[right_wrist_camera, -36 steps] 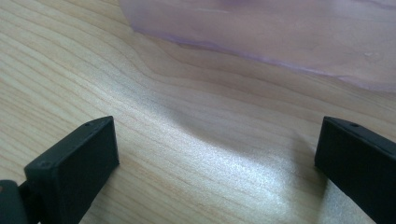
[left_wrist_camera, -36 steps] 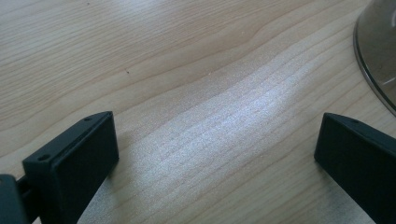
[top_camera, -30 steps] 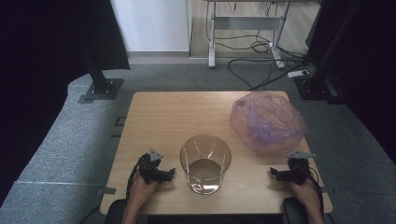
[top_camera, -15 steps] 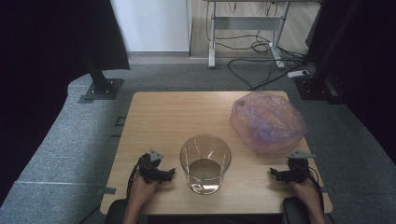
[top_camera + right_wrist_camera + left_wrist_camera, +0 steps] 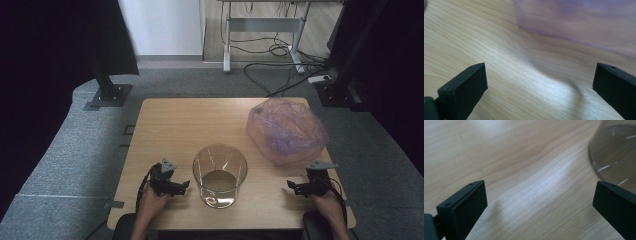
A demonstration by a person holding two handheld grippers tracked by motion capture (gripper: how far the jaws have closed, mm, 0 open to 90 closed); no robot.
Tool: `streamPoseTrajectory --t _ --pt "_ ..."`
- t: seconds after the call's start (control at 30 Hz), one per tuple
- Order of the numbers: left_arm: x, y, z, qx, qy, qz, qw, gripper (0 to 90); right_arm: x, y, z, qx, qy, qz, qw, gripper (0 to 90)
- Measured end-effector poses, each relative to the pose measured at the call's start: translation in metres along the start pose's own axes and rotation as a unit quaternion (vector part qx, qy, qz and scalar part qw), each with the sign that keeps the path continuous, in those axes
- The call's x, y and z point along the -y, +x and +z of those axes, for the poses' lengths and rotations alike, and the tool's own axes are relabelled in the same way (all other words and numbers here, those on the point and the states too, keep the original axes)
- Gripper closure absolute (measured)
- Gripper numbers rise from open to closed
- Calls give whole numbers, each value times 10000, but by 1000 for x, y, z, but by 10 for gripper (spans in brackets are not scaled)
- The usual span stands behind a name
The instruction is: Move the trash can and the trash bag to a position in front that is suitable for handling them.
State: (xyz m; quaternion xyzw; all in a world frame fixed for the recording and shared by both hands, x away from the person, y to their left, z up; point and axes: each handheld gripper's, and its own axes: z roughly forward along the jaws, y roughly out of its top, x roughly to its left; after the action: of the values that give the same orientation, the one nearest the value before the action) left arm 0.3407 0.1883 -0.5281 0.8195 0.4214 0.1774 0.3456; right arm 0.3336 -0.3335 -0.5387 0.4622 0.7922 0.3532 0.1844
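Note:
A clear round container (image 5: 220, 175) stands upright near the front middle of the wooden table (image 5: 200, 120). A puffy purple translucent bag (image 5: 286, 129) lies at the right side. My left gripper (image 5: 181, 186) rests on the table just left of the container, open, with bare wood between its jaws; the container's wall (image 5: 616, 152) shows at the upper right of the left gripper view. My right gripper (image 5: 294, 187) rests at the front right, open, just in front of the bag (image 5: 579, 20). Nothing is held by either.
Grey carpeted floor surrounds the table. A desk frame (image 5: 260, 30) with loose cables (image 5: 285, 55) stands behind, and black stand bases sit at the left (image 5: 107, 92) and right (image 5: 340, 92). The table's back left area is bare wood.

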Motion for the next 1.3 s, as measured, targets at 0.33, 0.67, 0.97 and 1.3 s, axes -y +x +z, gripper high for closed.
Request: streamPoseTrajectory --t 0.33,0.67,0.97,1.3 --pt "-22 1 -23 2 -514 -89 9986 0 -19 24 -16 -449 -261 -30 9986 0" --pt "-30 -25 -8 43 -353 268 9990 0 -33 48 -21 -571 -244 -244 9978 0" --pt "-37 -41 0 206 -326 390 9985 0 -32 56 -15 -550 -90 -404 9976 0" --pt "-54 -66 17 405 -293 601 9969 0 -34 59 -14 -592 -275 -438 9969 0"
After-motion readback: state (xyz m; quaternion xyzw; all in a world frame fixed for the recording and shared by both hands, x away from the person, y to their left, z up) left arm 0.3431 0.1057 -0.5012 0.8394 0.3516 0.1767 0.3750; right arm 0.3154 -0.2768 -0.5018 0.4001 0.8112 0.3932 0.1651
